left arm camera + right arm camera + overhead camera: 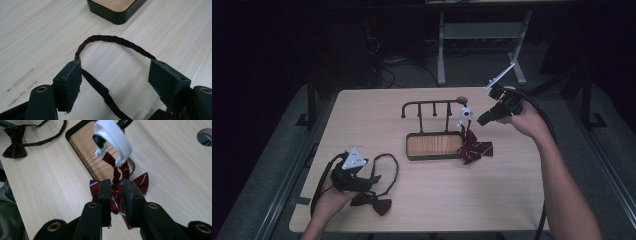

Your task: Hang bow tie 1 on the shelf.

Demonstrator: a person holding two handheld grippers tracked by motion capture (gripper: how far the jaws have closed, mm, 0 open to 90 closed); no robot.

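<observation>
A black hook rack (432, 106) rises from a wood-lined tray (408, 150) at mid-table. From its right-hand hook hangs a white elastic band (112, 135) that carries a red striped bow tie (140, 182), whose bow rests by the tray's corner (475, 149). My right gripper (117, 182) hovers above and to the right of it (483, 120), jaws only slightly apart and empty. At the front left lies a dark bow tie (377, 204) with a long strap (112, 40). My left gripper (116, 65) stands open low over the table, straddling that strap loop.
A round cable hole (205, 136) is in the tabletop behind the rack. The tray's dark corner (117, 15) lies just beyond the strap loop. A grey desk frame (482, 45) stands on the floor past the table's far edge.
</observation>
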